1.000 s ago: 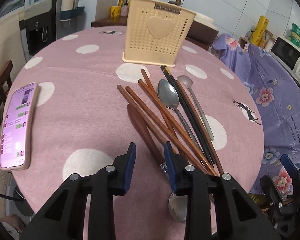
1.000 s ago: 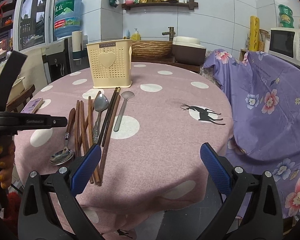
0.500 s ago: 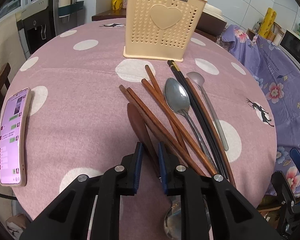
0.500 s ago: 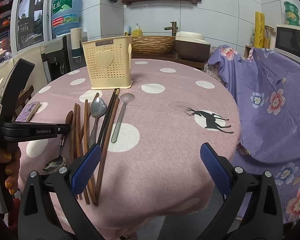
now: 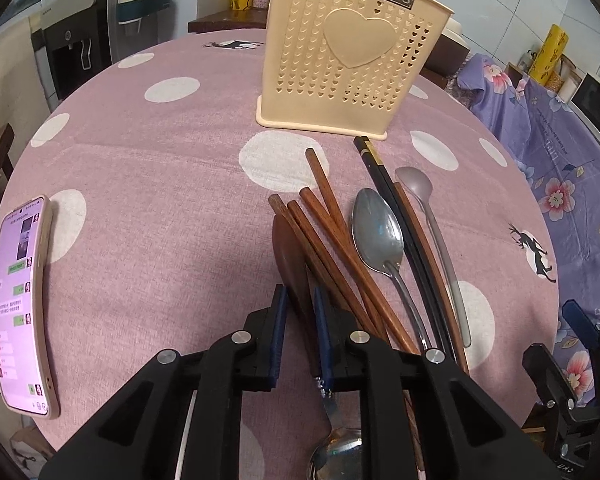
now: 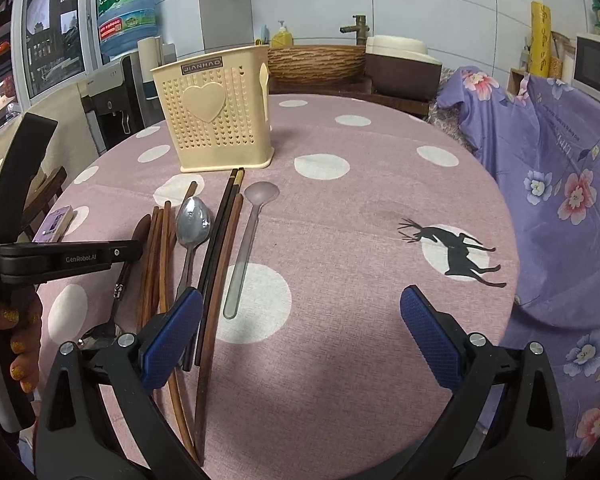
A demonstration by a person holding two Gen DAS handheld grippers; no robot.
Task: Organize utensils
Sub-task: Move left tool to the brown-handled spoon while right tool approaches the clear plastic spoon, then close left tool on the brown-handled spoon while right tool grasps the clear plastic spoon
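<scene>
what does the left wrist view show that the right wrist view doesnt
Only the left wrist view: the left gripper pads closed on the wooden-handled spoon, and the phone screen face-on.
Only the right wrist view: the water jug, the deer print, the right gripper wide open.
Both: the beige utensil holder, chopsticks, metal spoon.

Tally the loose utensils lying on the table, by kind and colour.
Brown chopsticks: 5
Black chopsticks: 2
Spoons: 3
Total: 10
</scene>
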